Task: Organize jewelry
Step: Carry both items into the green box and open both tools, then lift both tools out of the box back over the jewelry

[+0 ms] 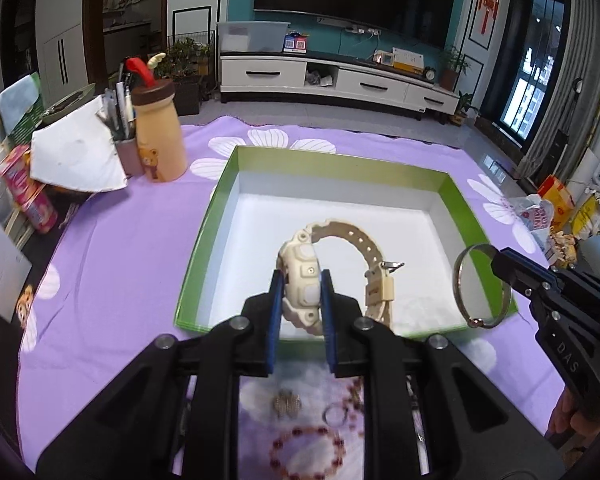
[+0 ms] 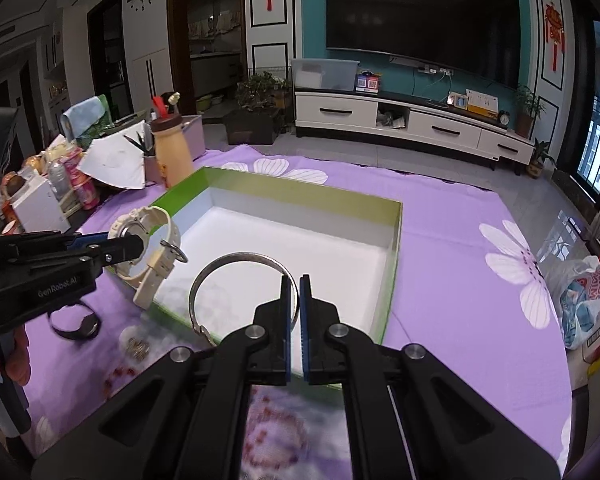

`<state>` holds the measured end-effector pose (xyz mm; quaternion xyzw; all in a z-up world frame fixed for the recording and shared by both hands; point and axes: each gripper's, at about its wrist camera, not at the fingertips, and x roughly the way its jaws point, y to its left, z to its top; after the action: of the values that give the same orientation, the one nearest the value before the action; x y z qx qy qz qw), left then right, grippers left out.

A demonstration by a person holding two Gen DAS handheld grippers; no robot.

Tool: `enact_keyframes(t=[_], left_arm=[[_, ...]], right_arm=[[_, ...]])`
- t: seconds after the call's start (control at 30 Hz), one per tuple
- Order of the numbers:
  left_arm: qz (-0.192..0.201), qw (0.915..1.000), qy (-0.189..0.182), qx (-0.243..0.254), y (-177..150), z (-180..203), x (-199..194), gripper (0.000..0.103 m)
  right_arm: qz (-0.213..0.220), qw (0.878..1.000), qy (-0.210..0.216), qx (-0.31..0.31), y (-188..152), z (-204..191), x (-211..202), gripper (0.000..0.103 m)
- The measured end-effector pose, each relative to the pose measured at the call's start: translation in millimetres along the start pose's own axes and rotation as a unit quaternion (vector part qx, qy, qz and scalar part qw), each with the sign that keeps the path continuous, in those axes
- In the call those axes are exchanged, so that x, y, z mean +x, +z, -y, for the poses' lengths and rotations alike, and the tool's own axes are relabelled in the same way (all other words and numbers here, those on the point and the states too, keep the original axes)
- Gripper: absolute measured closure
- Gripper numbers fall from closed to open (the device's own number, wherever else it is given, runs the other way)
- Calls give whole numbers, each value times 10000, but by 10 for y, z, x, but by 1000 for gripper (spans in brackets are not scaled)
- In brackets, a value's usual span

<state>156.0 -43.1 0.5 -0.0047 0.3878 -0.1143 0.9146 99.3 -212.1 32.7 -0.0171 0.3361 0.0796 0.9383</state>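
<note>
1. The left claw [image 1: 300, 292] is clamped on the case of a cream watch [image 1: 302, 280], low in the middle of the left wrist view. The strap arcs up and right, and its buckle end dangles free above the white floor of the green box [image 1: 220, 216].

2. The right claw [image 2: 295, 292] is closed on the rim of a thin silver bangle [image 2: 204, 276]. Most of the ring sticks out to the left of the claw in the right wrist view. In the left wrist view the same bangle hangs at the right edge of the frame, over the box's near right corner.

3. Both pieces appear to be held above the box rather than resting in it, so I judge the next step to be setting them down inside.

4. Risk: the bangle is pinched at a single spot on a narrow, hard rim. It could swing or slide out of the pads and land on the purple cloth [image 2: 460, 240] instead of in the box.

5. Risk: the loose watch strap may catch on the near box wall, tipping the light box or twisting the watch in the grip.

6. Risk: the two claws sit close together over the same end of the box. Lowering both at once could knock them, or the bangle against the watch.

7. More jewelry waits on the worktop at the bottom of the left wrist view: a beaded bracelet [image 1: 308, 452] and a small ring [image 1: 334, 414]. A dropped item could tangle with these.
</note>
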Motion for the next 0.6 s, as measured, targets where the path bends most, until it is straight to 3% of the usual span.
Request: enact_keyframes(t=[0.33, 0.4, 0.43, 0.6], left_arm=[[-338, 9992, 174, 114, 90, 44, 505, 85], [-280, 9993, 176, 146, 103, 62, 517, 72], [-227, 9995, 180, 145, 107, 63, 499, 57], [-87, 9998, 137, 95, 84, 37, 360, 50]], right_arm=[[-503, 9987, -11, -70, 81, -9, 591, 97], [-527, 9986, -68, 33, 80, 11, 639, 85], [-516, 9986, -71, 105, 80, 30, 642, 77], [-391, 9986, 83, 357, 30, 96, 496, 72]])
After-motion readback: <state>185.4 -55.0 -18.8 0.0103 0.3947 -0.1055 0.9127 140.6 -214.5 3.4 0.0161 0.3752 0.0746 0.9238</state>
